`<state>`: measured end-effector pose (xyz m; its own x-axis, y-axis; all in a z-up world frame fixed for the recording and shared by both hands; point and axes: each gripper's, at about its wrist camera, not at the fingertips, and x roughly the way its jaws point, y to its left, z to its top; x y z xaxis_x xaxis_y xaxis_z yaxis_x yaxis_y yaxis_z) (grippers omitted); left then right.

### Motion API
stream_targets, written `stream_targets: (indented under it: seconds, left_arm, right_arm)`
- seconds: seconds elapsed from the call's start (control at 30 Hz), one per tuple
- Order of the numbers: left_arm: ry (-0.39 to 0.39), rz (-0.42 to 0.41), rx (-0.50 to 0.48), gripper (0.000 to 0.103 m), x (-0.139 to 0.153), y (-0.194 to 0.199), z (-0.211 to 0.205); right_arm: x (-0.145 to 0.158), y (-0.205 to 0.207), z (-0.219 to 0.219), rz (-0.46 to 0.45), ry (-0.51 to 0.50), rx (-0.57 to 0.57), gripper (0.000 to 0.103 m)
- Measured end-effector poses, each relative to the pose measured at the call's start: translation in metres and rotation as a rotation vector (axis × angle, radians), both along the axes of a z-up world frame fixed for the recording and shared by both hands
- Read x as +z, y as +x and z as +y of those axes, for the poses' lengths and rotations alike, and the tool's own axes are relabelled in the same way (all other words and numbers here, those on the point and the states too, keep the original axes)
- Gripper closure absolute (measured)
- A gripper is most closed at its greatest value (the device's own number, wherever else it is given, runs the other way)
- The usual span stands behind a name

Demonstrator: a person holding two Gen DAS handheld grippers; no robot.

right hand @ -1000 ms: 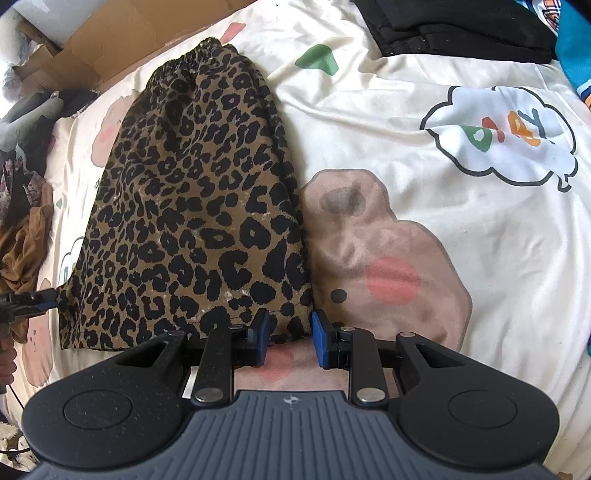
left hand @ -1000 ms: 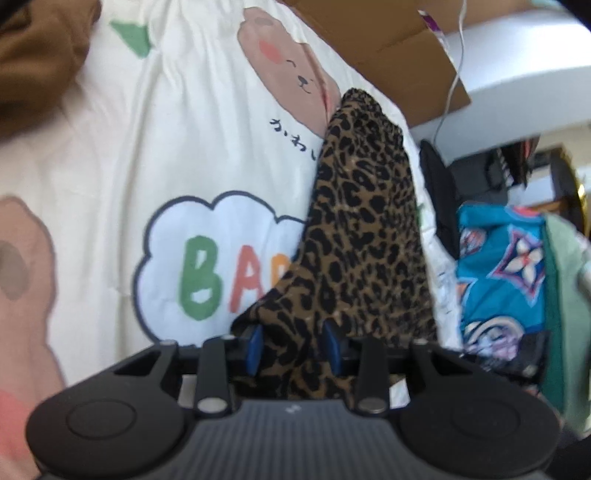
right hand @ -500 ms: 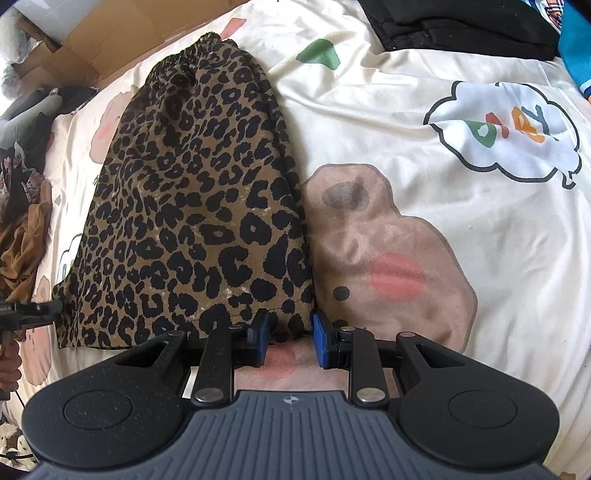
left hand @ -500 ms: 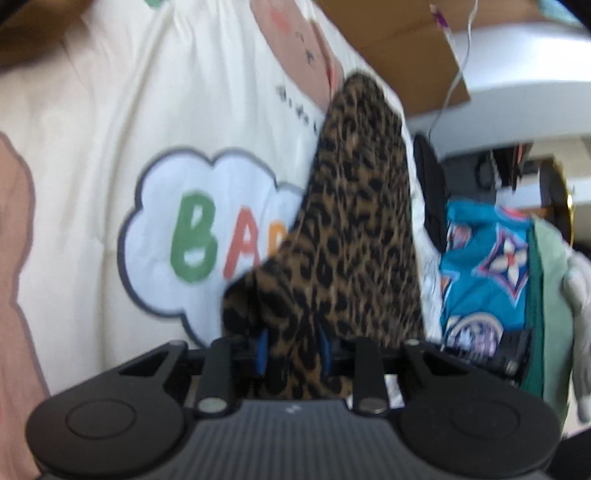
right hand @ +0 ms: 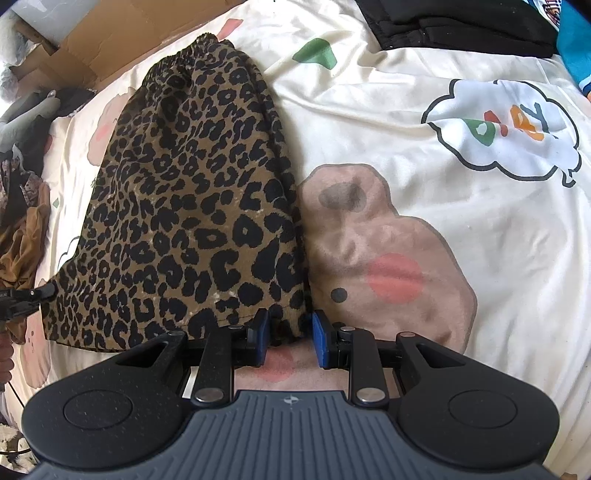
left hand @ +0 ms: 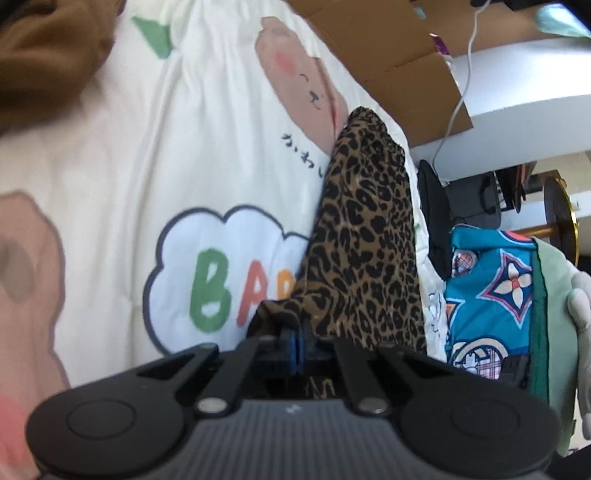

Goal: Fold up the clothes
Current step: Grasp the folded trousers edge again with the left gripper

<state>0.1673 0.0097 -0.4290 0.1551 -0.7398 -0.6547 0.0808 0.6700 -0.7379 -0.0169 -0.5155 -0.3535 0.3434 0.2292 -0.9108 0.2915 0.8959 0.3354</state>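
Two grippers are set at the near hem of a leopard-print skirt [right hand: 192, 206], which is laid flat on a cartoon-printed bed cover [right hand: 424, 155]. In the right wrist view, the right gripper [right hand: 290, 334] is seen with its jaws spread, straddling the skirt's near right hem corner without pinching it. At the near left corner, the left gripper [right hand: 22, 299] is seen at the frame's edge, and in its own view the left gripper [left hand: 297, 341] is shown with blue pads [left hand: 293, 343] pressed together on a bunched bit of the hem, the cloth slightly lifted there.

Beyond the hem, the skirt is spread smooth in what looks like a single flat panel, narrowing to its gathered elastic waistband [right hand: 192, 50] at the far end. No crosswise fold is visible in it; whether it is already doubled lengthwise cannot be told.

As a judgement, a hem-to-waistband fold is being prepared: one corner is gripped, the other is not yet gripped, and the carry toward the waistband is left.

Farther off, a black garment [right hand: 461, 26] and a cardboard box [right hand: 110, 40] are seen, and a teal patterned garment [left hand: 487, 295] lies to the side.
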Motion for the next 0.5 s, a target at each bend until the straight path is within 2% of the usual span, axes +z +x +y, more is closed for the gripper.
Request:
stream_targets:
  seconds: [0.1,0.3,0.5]
  left_arm:
    - [0.058,0.01,-0.035,0.101,-0.007,0.001,-0.006]
    - [0.074,-0.006,-0.02,0.101,-0.006,-0.004,-0.004]
    - [0.098,-0.017,0.003,0.101,-0.002,0.0,0.0]
  right_arm:
    - [-0.004,0.001,0.001,0.009,-0.005,0.011,0.077]
    - [-0.012,-0.005,-0.005,0.04,-0.019,0.011,0.077]
    - [-0.007,-0.003,-0.006,0.007,0.016,-0.01,0.077]
